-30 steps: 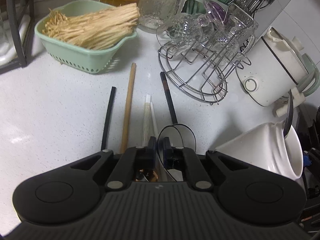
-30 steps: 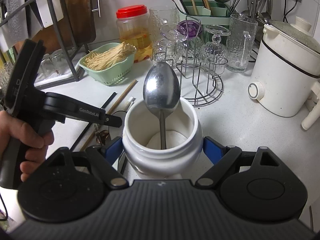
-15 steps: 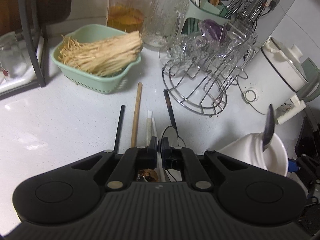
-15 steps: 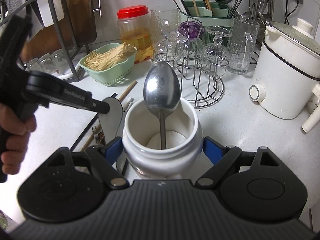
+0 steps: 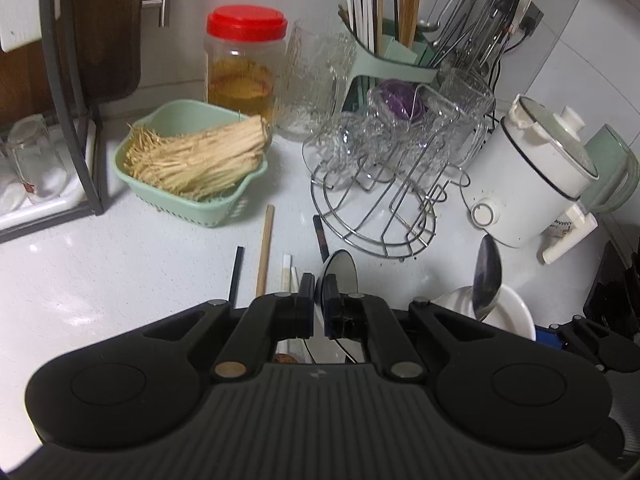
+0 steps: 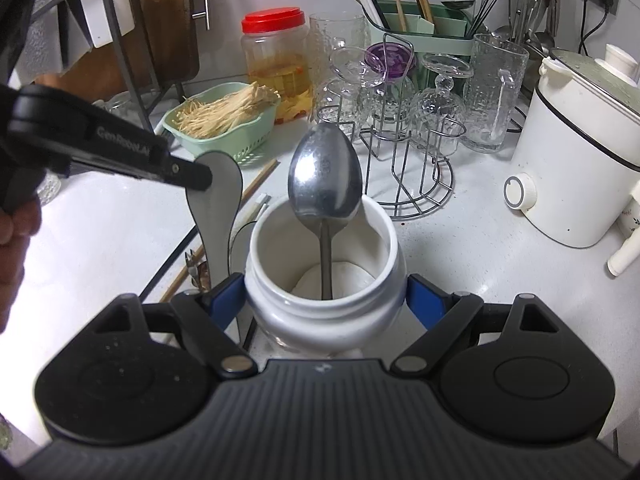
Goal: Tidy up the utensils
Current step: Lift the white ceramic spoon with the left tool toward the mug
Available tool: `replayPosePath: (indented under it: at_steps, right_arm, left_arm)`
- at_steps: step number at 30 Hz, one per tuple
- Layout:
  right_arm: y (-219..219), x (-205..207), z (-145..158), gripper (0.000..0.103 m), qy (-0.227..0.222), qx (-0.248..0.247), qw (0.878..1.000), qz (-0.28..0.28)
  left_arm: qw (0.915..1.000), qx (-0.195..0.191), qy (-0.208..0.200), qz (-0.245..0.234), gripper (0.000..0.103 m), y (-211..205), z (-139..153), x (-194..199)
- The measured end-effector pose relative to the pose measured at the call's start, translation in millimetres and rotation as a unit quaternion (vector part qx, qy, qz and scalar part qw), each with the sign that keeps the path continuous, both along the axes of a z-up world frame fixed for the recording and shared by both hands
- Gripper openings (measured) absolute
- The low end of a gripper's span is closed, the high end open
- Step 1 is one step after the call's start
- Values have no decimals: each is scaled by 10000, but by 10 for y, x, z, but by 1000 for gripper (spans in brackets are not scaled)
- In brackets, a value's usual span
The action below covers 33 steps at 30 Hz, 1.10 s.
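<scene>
- White ceramic jar sits clamped between the blue pads of the right gripper, at the near centre of the right wrist view; a metal spoon stands in it, bowl up, leaning on the far rim.
- Left gripper has its jaws pressed narrow on a flat grey spatula, held by its rounded blade just left of the jar and clear of the counter; a hand holds this gripper at the left edge.
- Loose on the white counter, under the spatula, lie a wooden chopstick, a black chopstick, a dark one and a white pair.
- Far behind, a green utensil holder holds chopsticks and ladles.
- Left of the wire glass rack, a green basket holds pale dried strands.
</scene>
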State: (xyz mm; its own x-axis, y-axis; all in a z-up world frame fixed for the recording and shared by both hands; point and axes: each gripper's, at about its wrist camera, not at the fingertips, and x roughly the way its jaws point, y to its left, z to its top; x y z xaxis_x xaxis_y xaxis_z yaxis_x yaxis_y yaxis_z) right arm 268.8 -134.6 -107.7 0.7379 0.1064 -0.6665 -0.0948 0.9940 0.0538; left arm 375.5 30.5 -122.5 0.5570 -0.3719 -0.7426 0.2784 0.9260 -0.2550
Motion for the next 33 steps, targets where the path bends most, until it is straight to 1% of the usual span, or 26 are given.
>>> replayPosePath:
  at_steps: [8, 13, 15, 17, 19, 26, 30, 33]
  right_arm:
    - [-28, 11, -5, 88, -33, -19, 9996, 289]
    - [-51, -2, -24, 88, -146, -18, 9985, 520]
    - [-60, 6, -20, 88, -139, -5, 9983, 574]
    - [-61, 13, -20, 89, -149, -13, 9980, 619]
    - [-70, 12, -21, 89, -157, -25, 9973, 714]
    - [-80, 28, -16, 89, -160, -30, 9956, 926]
    - [-77, 23, 1, 89, -77, -54, 9949, 1001]
    - [-75, 4, -6, 89, -106, -54, 9945, 1045]
  left_arm:
    - [9991, 6, -287, 320, 5, 40, 216, -165]
    - [9964, 132, -549, 634, 5, 34, 365, -272]
    - [9956, 84, -595, 716, 5, 48, 435, -316]
    - [9951, 135, -731, 648, 5, 47, 512, -355]
    - [9935, 273, -867, 681, 5, 34, 600, -379]
    - [9905, 185, -1162, 714, 5, 0, 906, -399]
    - [9887, 219, -1392, 515, 5, -113, 1101, -440]
    - [9884, 219, -1473, 305, 5, -218, 1183, -453]
